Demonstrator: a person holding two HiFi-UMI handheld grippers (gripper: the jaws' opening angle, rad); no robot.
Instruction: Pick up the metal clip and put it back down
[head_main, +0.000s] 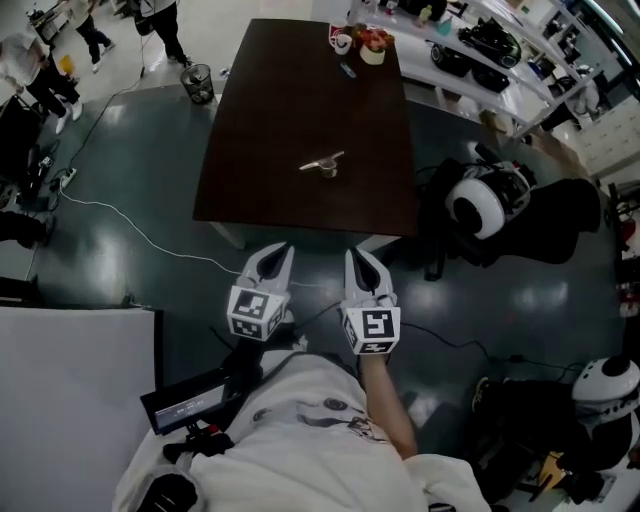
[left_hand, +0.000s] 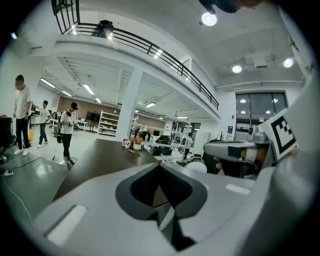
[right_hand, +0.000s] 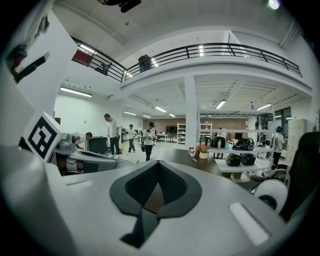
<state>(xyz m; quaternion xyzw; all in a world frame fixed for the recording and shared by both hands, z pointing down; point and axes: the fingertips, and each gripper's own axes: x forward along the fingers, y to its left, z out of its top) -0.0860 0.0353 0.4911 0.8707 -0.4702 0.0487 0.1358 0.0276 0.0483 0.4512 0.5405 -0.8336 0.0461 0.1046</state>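
Head view: metal clip (head_main: 323, 163) mid-worktop (head_main: 260, 120), shape unclear, too small. Left tongs (head_main: 281, 256) and right tongs (head_main: 357, 262) both clenched, empty, well apart from clip.

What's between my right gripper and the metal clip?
Just bare tabletop before the clip and a strip of floor, shown in the head view.

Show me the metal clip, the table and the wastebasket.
metal clip (head_main: 325, 165), head view, on its middle.
table (head_main: 290, 90), head view, on the bare top.
wastebasket (head_main: 200, 90), head view, on its side wall.
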